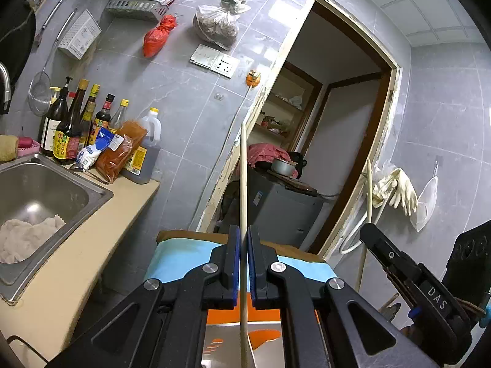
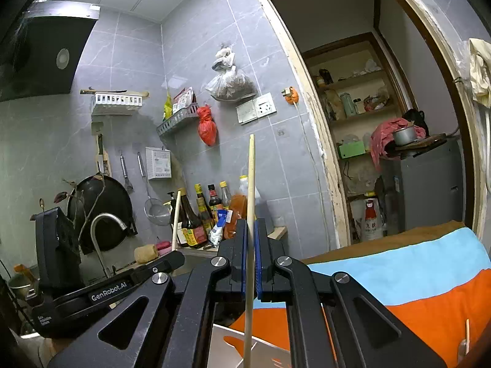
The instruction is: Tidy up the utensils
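My left gripper (image 1: pixel 243 239) is shut on a pale wooden chopstick (image 1: pixel 243 178) that stands upright between its blue pads. My right gripper (image 2: pixel 251 230) is shut on a second wooden chopstick (image 2: pixel 251 181), also upright. Each gripper shows in the other's view: the right one (image 1: pixel 368 230) at the right with its chopstick (image 1: pixel 368 190), the left one (image 2: pixel 178 256) at the lower left with its chopstick (image 2: pixel 175 220). Below both grippers lies a white and orange holder (image 2: pixel 245 342), seen also in the left wrist view (image 1: pixel 260 337), with the chopsticks' lower ends over it.
A striped blue and orange cloth (image 2: pixel 414 276) covers the surface below. A steel sink (image 1: pixel 40 190) with a white rag and a counter with sauce bottles (image 1: pixel 73 128) lie left. A faucet (image 2: pixel 104 224) and wok (image 2: pixel 101 211) stand by the wall. An open doorway (image 1: pixel 337 122) lies ahead.
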`<state>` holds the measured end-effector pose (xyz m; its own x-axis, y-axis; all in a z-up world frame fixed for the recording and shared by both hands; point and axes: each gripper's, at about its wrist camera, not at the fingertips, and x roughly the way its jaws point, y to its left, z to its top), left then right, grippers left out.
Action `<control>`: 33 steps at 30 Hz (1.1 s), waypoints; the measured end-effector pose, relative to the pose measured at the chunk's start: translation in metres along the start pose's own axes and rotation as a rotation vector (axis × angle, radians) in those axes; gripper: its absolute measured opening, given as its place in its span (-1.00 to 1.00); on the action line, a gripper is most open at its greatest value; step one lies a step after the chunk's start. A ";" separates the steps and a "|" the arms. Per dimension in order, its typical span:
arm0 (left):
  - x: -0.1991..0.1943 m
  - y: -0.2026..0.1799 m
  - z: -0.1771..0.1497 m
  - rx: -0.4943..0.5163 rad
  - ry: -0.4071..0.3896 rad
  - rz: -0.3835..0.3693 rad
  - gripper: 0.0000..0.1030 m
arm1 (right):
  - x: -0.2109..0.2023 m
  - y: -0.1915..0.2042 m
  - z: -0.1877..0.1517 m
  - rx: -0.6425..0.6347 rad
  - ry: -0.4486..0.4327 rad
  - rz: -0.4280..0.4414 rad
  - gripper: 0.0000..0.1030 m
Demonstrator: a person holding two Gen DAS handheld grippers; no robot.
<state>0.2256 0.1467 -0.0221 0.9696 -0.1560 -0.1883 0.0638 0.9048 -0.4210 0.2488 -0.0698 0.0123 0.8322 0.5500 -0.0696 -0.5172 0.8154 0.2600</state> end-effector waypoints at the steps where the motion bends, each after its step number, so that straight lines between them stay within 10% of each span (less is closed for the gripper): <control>1: 0.000 0.000 0.000 0.001 -0.002 0.001 -0.90 | 0.000 0.000 0.000 0.001 0.002 0.001 -0.91; 33: -0.002 0.002 0.003 0.027 0.062 0.014 -0.90 | -0.006 -0.007 -0.005 0.005 0.045 0.046 -0.91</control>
<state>0.2240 0.1496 -0.0199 0.9540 -0.1672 -0.2488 0.0580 0.9173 -0.3940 0.2467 -0.0776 0.0063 0.7980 0.5942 -0.1009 -0.5533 0.7886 0.2683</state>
